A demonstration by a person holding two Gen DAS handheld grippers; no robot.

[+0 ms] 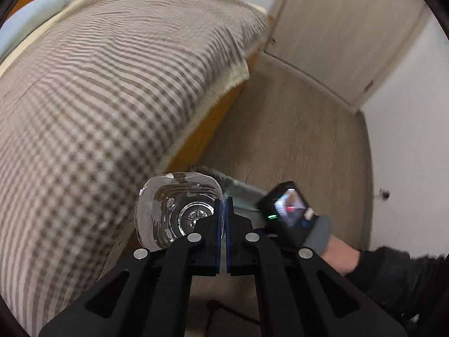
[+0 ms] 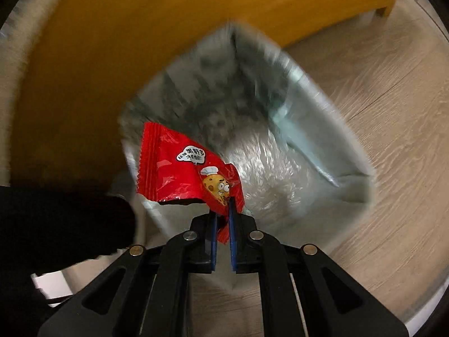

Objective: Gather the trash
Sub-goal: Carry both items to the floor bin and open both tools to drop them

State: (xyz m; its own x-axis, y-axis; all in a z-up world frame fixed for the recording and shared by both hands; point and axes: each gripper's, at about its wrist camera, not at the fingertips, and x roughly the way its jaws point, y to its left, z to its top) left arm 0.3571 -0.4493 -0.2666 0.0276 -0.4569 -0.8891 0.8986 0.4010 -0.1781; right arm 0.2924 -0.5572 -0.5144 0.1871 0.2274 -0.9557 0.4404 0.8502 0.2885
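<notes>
Two grippers carrying trash toward a lined bin beside a bed.

The right gripper [image 2: 223, 213], jaws nearly closed, pinches a red snack wrapper [image 2: 182, 171] by one corner so it dangles over the open bin liner [image 2: 280, 151], apparently ready for release. The left gripper [image 1: 223, 210], jaws closed to a slit, clamps the edge of a clear plastic container [image 1: 174, 213]. The bin stands on wood-grain flooring [image 2: 393, 129] against the checked bedspread [image 1: 112, 84]; a closed door [image 1: 342, 33] lies beyond.

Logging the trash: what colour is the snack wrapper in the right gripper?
Red, with a cartoon cookie; the wrapper shows best in the right wrist view.
</notes>
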